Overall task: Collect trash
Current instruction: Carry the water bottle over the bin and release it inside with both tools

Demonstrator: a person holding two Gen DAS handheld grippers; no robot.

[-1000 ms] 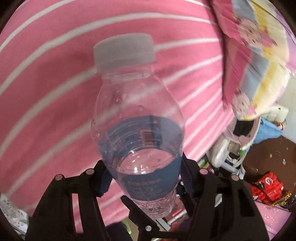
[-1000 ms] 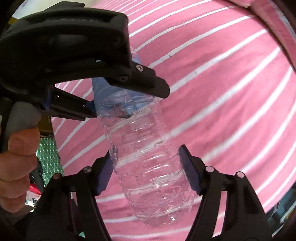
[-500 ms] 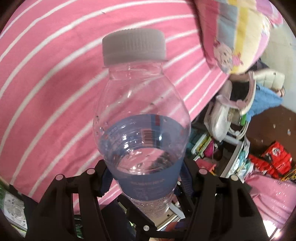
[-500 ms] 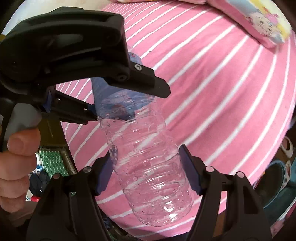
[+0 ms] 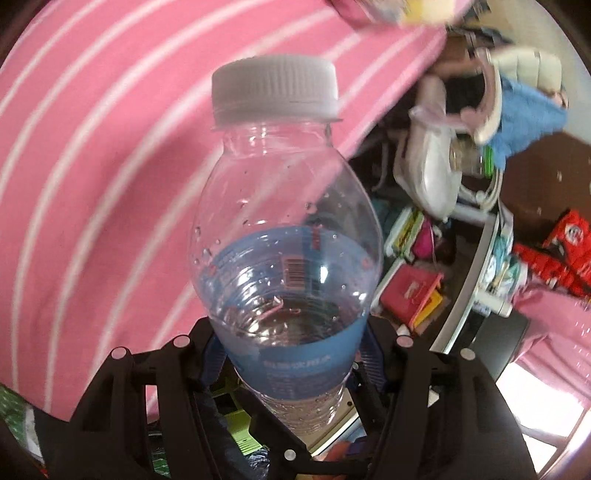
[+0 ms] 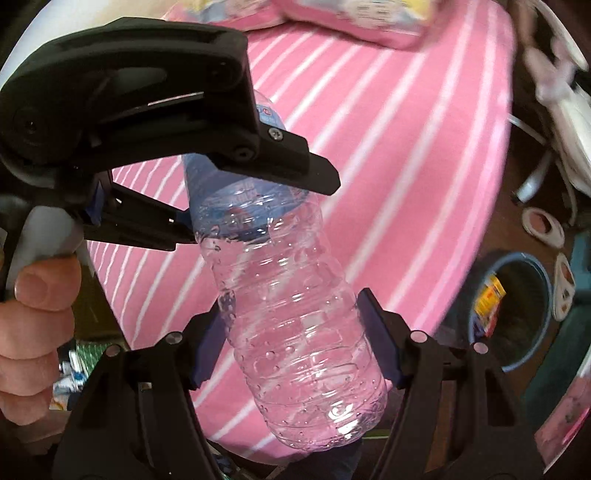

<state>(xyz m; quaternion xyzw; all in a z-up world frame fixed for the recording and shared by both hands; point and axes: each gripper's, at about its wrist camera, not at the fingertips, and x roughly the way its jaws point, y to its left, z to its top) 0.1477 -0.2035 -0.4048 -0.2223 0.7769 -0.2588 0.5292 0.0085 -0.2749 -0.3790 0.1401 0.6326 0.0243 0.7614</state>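
Observation:
A clear plastic water bottle (image 5: 284, 236) with a white cap and blue label is held in the air above a pink striped bed (image 5: 110, 147). My left gripper (image 5: 291, 354) is shut on its labelled middle. In the right wrist view the same bottle (image 6: 295, 302) shows its ribbed lower body, and my right gripper (image 6: 295, 339) is shut on it near the base. The left gripper body (image 6: 147, 110) and the hand holding it fill the upper left of the right wrist view.
A blue-rimmed trash bin (image 6: 513, 310) with a dark liner and some wrappers stands on the floor right of the bed. Cluttered shelves and bags (image 5: 417, 280), a white chair-like item (image 5: 443, 177) and a patterned pillow (image 6: 351, 14) lie around the bed edge.
Both grippers have carried the bottle to the right across the bed toward its edge. The floor clutter and the trash bin have come into view. The grips have not changed.

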